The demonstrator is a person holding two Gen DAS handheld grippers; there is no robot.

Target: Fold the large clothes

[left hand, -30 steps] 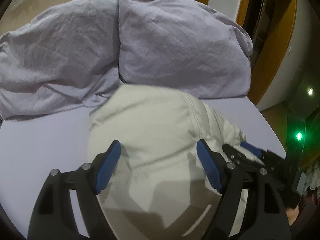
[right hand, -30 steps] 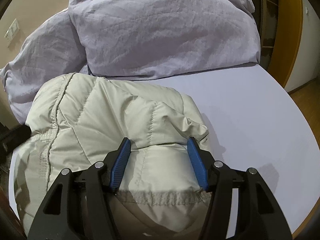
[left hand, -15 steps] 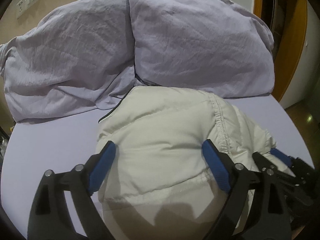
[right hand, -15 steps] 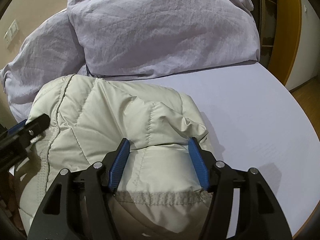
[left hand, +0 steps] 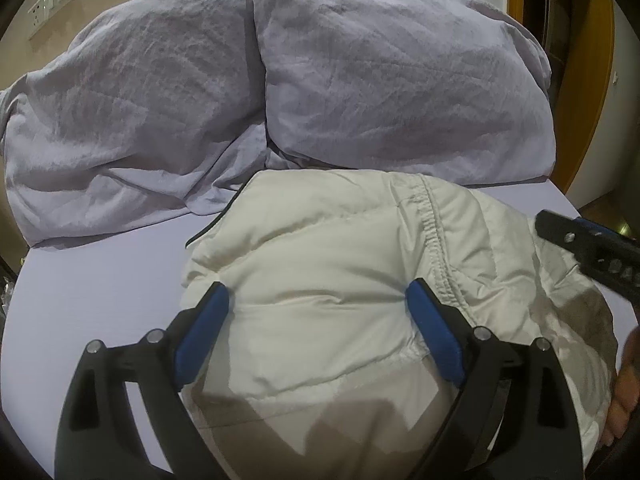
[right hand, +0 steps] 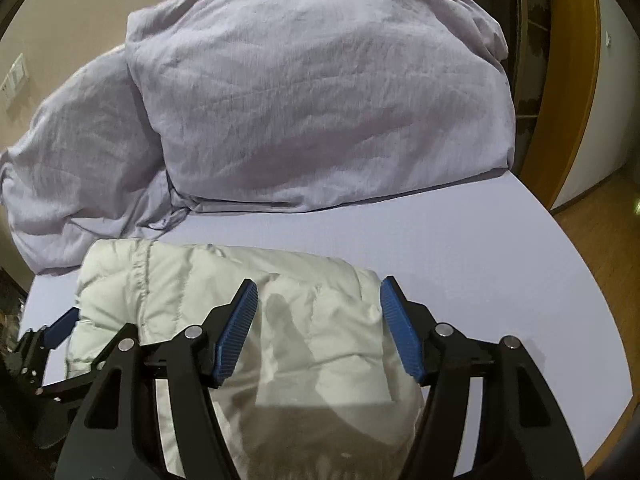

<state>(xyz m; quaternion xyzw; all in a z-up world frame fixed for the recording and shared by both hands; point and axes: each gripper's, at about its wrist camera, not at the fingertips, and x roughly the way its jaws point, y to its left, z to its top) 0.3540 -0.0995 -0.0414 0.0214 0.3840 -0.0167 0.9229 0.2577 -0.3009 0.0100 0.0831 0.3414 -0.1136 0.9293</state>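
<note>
A bed (left hand: 100, 280) covered in a plain lavender sheet fills both views. Against its far end lie two large crumpled pillows: a left pillow (left hand: 132, 120) and a right pillow (left hand: 400, 92), touching along one edge. No brand, label or writing can be read anywhere. On the near part of the bed lies a cream quilted jacket (left hand: 328, 280), folded into a thick bundle, its far edge just short of the pillows. The left tongs (left hand: 316, 332) stand wide apart over the jacket, their blue pads at either side of a padded fold. The right tongs (right hand: 316, 328) are opening above the bundle's right end, pads clear of the fabric. Wooden door frames (right hand: 568, 80) rise at right; a wall switch plate (left hand: 52, 8) sits upper left.
</note>
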